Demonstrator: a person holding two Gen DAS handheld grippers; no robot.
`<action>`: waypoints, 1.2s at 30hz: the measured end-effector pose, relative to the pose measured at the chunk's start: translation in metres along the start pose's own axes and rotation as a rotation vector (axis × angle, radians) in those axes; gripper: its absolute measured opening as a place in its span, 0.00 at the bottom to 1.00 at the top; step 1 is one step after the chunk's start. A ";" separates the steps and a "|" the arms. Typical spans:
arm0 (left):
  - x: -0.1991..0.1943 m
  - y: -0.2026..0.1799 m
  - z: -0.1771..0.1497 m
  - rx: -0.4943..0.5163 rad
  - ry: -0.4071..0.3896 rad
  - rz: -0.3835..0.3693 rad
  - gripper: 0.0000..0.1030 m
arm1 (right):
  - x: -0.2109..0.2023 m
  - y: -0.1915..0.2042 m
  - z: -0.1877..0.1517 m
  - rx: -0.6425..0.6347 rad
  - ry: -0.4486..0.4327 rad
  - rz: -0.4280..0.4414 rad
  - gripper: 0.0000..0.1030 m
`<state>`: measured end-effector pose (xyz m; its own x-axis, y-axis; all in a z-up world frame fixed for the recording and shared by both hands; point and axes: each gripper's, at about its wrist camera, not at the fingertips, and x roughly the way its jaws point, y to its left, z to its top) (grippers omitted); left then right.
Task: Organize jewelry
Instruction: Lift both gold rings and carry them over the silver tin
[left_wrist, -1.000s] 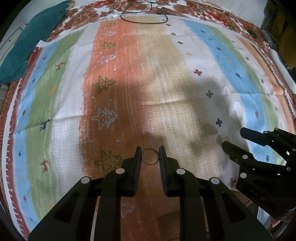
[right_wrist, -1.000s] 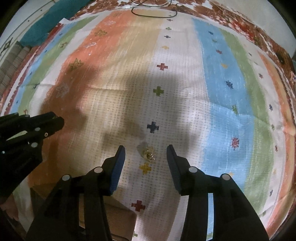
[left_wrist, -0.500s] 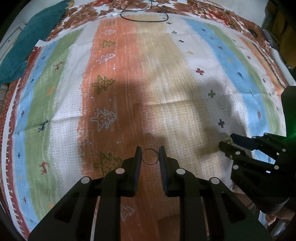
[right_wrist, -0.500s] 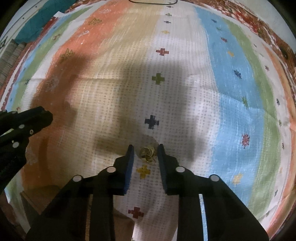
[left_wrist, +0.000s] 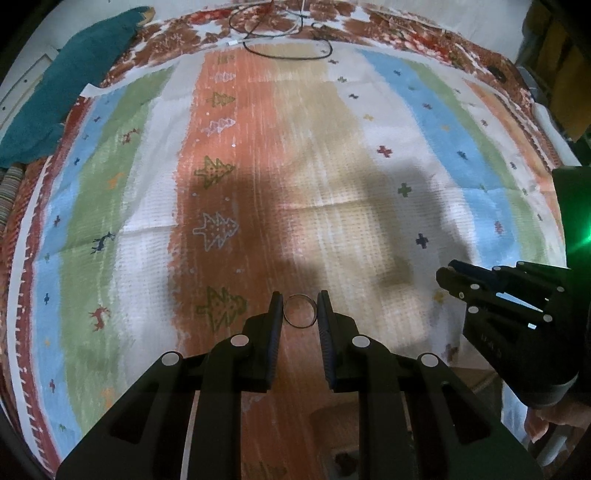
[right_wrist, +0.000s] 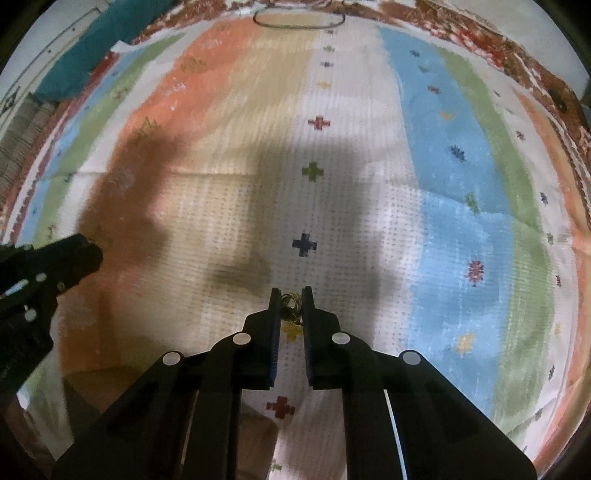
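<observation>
My left gripper (left_wrist: 299, 300) is shut on a thin metal ring (left_wrist: 300, 311), held upright between the fingertips above the striped cloth (left_wrist: 332, 155). My right gripper (right_wrist: 290, 297) is shut on a small gold tangled piece of jewelry (right_wrist: 289, 303), lifted a little off the cloth. The right gripper also shows at the right of the left wrist view (left_wrist: 448, 278), its jaws close together. The left gripper shows at the left edge of the right wrist view (right_wrist: 85, 251).
A teal cloth (left_wrist: 62, 85) lies at the far left corner. A black cable loop (left_wrist: 288, 48) lies at the far edge of the striped cloth. A brown cardboard-like surface (left_wrist: 340, 432) shows at the near edge, under the grippers.
My right gripper closed from open onto the gold jewelry piece and lifted it. My left gripper kept hold of the ring and rose slightly.
</observation>
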<state>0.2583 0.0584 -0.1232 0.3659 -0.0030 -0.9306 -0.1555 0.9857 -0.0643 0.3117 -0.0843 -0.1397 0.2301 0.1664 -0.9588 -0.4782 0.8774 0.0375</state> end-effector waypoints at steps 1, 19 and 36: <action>-0.004 -0.001 -0.001 0.001 -0.007 -0.002 0.18 | -0.006 0.002 -0.001 -0.001 -0.012 0.004 0.11; -0.058 -0.014 -0.026 -0.001 -0.104 -0.062 0.18 | -0.070 0.017 -0.031 -0.029 -0.152 0.021 0.12; -0.094 -0.023 -0.059 0.007 -0.168 -0.098 0.18 | -0.105 0.022 -0.061 -0.046 -0.225 0.063 0.12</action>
<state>0.1733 0.0264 -0.0553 0.5269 -0.0715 -0.8469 -0.1052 0.9833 -0.1485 0.2250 -0.1096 -0.0554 0.3792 0.3206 -0.8680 -0.5348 0.8414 0.0772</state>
